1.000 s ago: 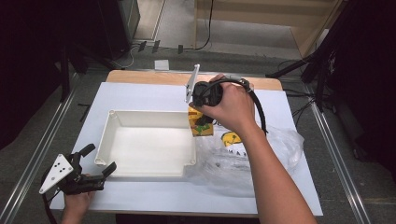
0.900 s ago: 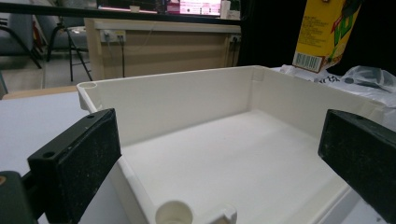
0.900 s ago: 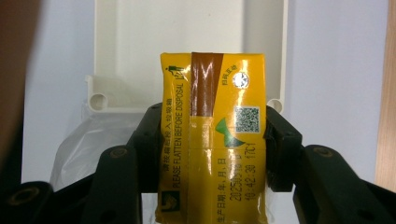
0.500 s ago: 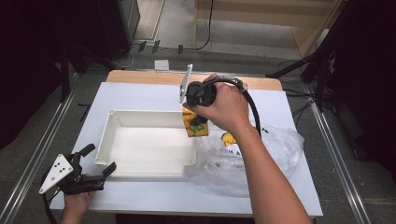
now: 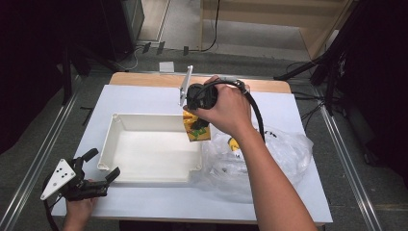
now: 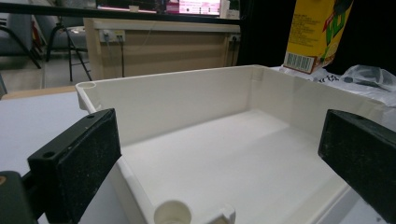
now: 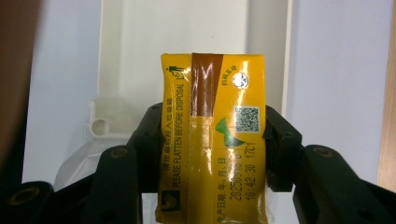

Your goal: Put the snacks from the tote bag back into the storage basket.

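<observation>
- a yellow drink carton (image 5: 196,129) is being gripped by the right gripper (image 5: 199,113), with both black pads pressed against its two narrow sides in the right gripper view (image 7: 213,140).
- the carton is being held in the air above the far right corner of the white plastic tray (image 5: 144,178), over the tray's right wall.
- in the left gripper view the carton (image 6: 315,35) is being seen hanging beyond the tray's far corner (image 6: 254,74), clear of the rim.
- the left gripper (image 5: 98,168) is being held at the near left corner of the table (image 5: 144,98), its jaws standing wide apart with nothing between them, just off the tray's near left corner.
- a clear plastic bag (image 5: 284,149) is being left lying on the table against the tray's right side, with small items inside it.
- the tray's floor is being left bare.
</observation>
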